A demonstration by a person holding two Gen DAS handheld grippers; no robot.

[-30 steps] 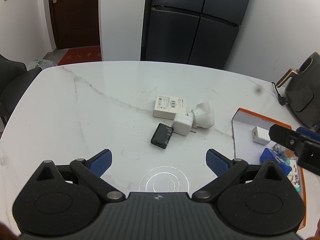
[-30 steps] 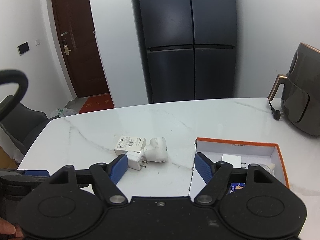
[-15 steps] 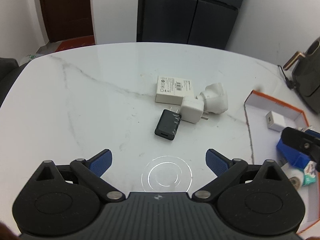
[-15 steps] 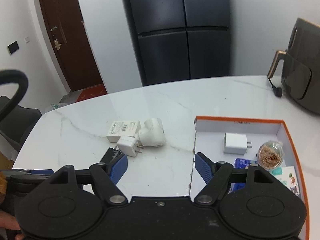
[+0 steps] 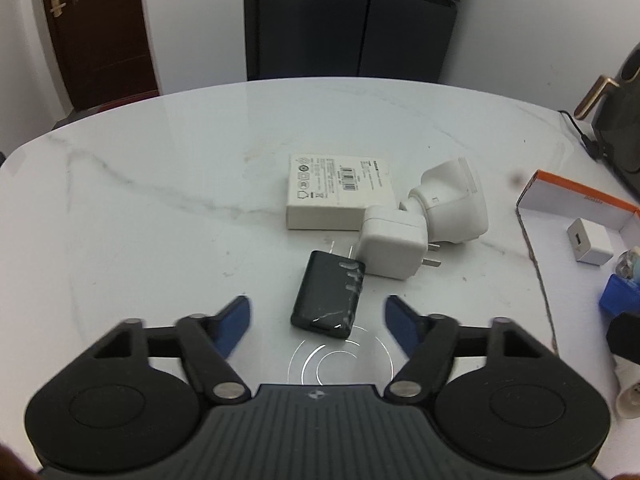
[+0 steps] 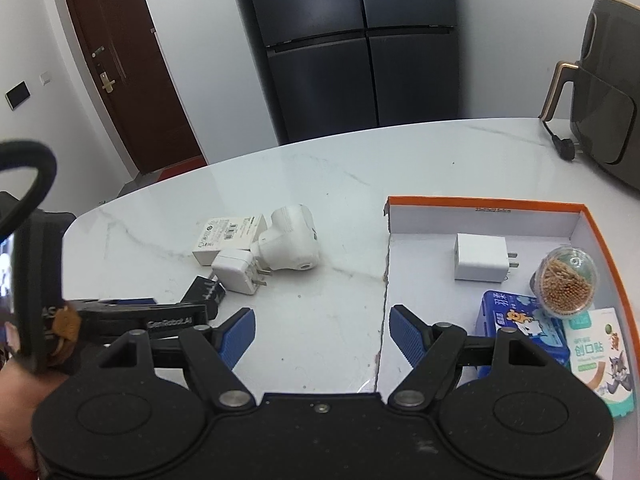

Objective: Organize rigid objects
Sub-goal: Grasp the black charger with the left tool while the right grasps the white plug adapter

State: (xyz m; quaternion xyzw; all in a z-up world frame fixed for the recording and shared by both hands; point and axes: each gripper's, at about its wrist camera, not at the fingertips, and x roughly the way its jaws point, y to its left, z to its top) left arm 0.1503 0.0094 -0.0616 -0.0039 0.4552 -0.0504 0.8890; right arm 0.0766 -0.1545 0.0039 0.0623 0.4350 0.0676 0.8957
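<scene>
A black charger [image 5: 328,295] lies on the white marble table [image 5: 160,220], just ahead of my open left gripper [image 5: 317,320], partly between its blue fingertips. Behind it lie a white plug adapter [image 5: 392,247], a white rounded adapter [image 5: 450,204] and a flat white box [image 5: 339,190]. My right gripper [image 6: 322,334] is open and empty, over the left edge of the orange-rimmed box [image 6: 480,202]. The right wrist view shows the left gripper [image 6: 132,322] beside the black charger [image 6: 204,294].
The orange-rimmed box holds a white charger [image 6: 480,257], a toothpick jar [image 6: 568,280], a blue pack [image 6: 520,328] and a plaster box [image 6: 600,360]. An air fryer [image 6: 608,104] stands at the table's far right with its cord. A dark fridge and door stand behind.
My left gripper has moved forward and down to the black charger, and its fingers have narrowed somewhat. My right gripper has tilted down over the box's left edge.
</scene>
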